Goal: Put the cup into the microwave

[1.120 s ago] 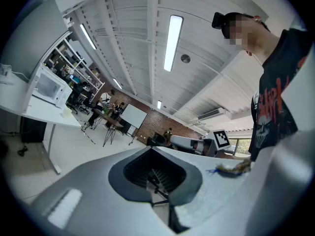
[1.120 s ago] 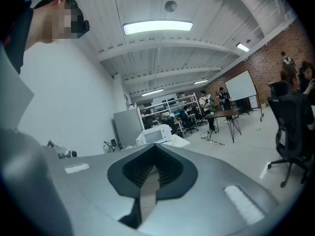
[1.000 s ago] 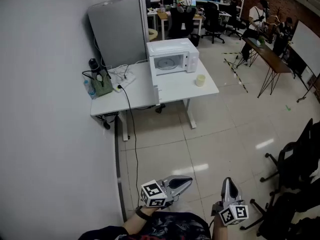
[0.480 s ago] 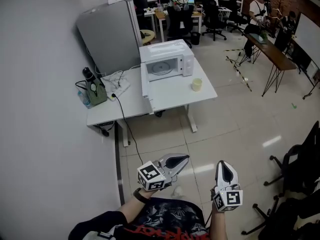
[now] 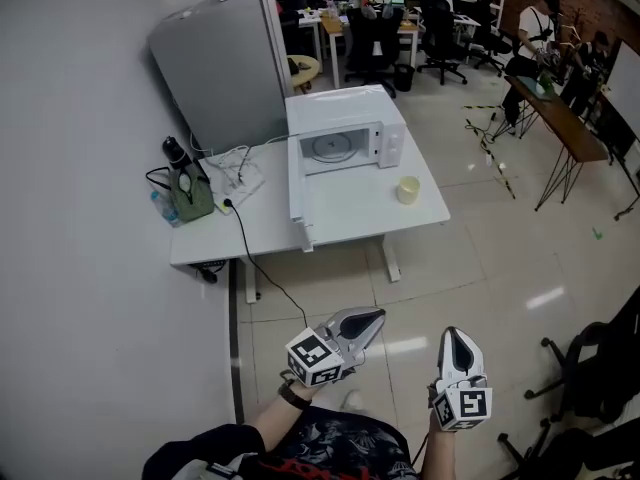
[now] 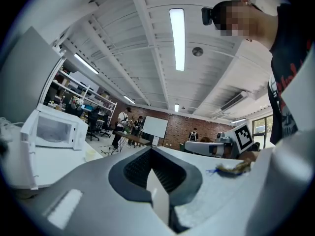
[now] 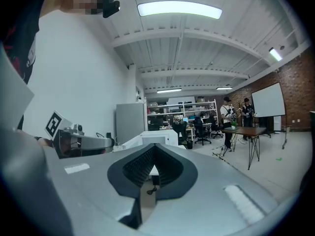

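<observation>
A pale yellow cup point(image 5: 408, 189) stands on the white table point(image 5: 350, 213), to the right in front of the white microwave point(image 5: 345, 133). The microwave's door point(image 5: 297, 196) hangs wide open to the left, and its turntable is bare. My left gripper point(image 5: 377, 316) and right gripper point(image 5: 452, 333) are held side by side over the tiled floor, well short of the table, pointing towards it. Both are shut with nothing between their jaws. The left gripper view shows the microwave point(image 6: 54, 129) and cup point(image 6: 91, 154) far off at its left.
A tall grey cabinet point(image 5: 225, 68) stands behind the table. A green bag point(image 5: 190, 193), bottles and cables lie at the table's left end, and a black cord point(image 5: 250, 258) hangs to the floor. Office chairs point(image 5: 600, 368) are at the right. People point(image 5: 545, 28) work at far desks.
Both grippers have been carried forward across the floor towards the table, which now looks nearer and larger. Their jaws stayed shut.
</observation>
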A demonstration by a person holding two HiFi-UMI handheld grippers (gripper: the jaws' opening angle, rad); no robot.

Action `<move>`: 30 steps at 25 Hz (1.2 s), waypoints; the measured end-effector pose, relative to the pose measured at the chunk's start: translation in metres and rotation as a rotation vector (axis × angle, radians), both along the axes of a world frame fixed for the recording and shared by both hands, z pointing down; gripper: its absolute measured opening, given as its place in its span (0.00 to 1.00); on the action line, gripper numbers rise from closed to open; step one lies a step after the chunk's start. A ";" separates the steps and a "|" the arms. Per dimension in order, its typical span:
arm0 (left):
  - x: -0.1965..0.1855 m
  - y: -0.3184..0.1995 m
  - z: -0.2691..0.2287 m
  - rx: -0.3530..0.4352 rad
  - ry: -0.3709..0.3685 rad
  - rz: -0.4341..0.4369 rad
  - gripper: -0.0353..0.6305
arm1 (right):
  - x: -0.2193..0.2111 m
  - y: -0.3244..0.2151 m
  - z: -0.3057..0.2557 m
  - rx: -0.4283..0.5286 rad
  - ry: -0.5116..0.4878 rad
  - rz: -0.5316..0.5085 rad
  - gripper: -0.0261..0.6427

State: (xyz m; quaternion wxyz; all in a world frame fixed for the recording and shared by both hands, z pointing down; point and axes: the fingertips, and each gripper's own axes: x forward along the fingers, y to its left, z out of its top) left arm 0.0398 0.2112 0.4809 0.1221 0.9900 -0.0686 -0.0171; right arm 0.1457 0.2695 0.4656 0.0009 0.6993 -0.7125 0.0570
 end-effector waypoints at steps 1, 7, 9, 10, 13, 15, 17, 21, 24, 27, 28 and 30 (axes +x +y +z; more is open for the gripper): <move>0.005 -0.009 0.003 -0.021 0.006 0.012 0.06 | 0.004 -0.009 0.000 -0.015 0.007 0.010 0.04; 0.008 -0.098 0.000 0.012 0.015 0.083 0.06 | 0.003 -0.111 0.013 -0.028 0.006 0.023 0.04; 0.012 -0.125 0.007 0.027 -0.010 0.090 0.06 | 0.004 -0.141 0.013 -0.041 0.012 0.027 0.04; 0.010 -0.138 0.009 0.024 -0.018 0.089 0.06 | 0.001 -0.156 0.012 -0.045 0.015 0.020 0.04; 0.004 -0.175 0.009 -0.004 -0.001 0.096 0.06 | -0.011 -0.200 0.007 -0.040 0.016 -0.022 0.04; -0.001 -0.200 0.013 -0.013 -0.001 0.090 0.06 | -0.023 -0.225 0.008 -0.042 -0.003 -0.064 0.04; -0.004 -0.223 0.023 -0.031 -0.009 0.072 0.06 | -0.032 -0.244 0.016 -0.062 -0.023 -0.099 0.04; -0.005 -0.248 0.038 -0.084 -0.008 0.054 0.06 | -0.035 -0.269 0.036 -0.135 -0.003 -0.121 0.04; 0.004 -0.257 0.046 -0.072 -0.026 0.096 0.06 | -0.024 -0.291 0.041 -0.175 -0.027 -0.121 0.04; 0.018 -0.271 0.043 0.043 -0.058 0.180 0.06 | -0.015 -0.323 0.044 -0.208 -0.033 -0.160 0.04; 0.024 -0.283 0.040 0.072 -0.061 0.185 0.06 | -0.009 -0.335 0.049 -0.212 -0.028 -0.174 0.04; 0.040 -0.313 0.031 0.081 -0.053 0.156 0.06 | 0.012 -0.359 0.059 -0.215 -0.011 -0.179 0.04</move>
